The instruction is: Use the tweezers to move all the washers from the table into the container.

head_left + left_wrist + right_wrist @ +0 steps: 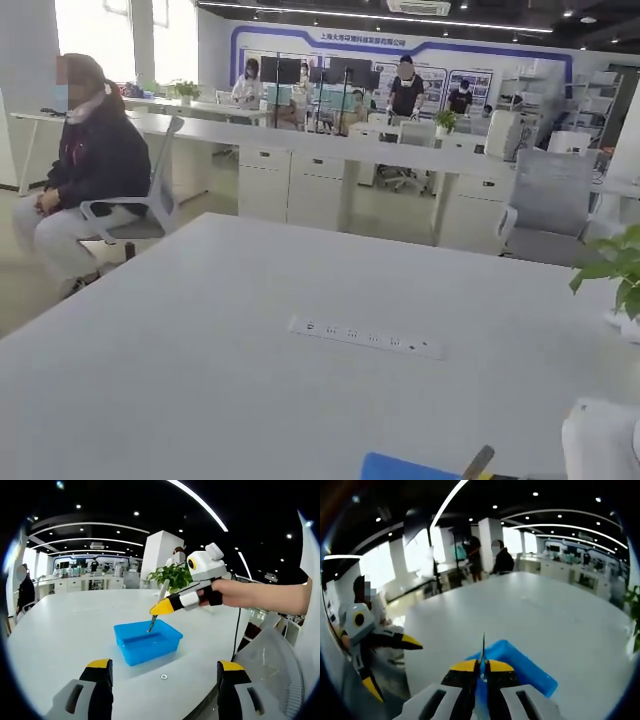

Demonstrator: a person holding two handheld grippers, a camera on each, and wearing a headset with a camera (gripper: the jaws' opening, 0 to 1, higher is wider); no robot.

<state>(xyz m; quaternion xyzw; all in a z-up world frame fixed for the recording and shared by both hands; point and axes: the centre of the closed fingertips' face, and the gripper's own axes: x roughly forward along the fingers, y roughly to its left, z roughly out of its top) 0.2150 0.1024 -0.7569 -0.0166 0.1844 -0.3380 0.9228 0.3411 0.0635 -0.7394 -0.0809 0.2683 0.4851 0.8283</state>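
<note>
The container [147,644] sits on the surface [65,630]; a washer [163,676] lies just near of it, not touching, and a plant [172,577] stands far behind

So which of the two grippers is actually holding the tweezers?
The right gripper: its jaws are shut on the tweezers, over the blue container. The left gripper has its jaws wide apart and holds nothing.

blue container [147,641] – open, upright | tweezers [163,590] tips inside | washer [163,676] – just beside
</note>
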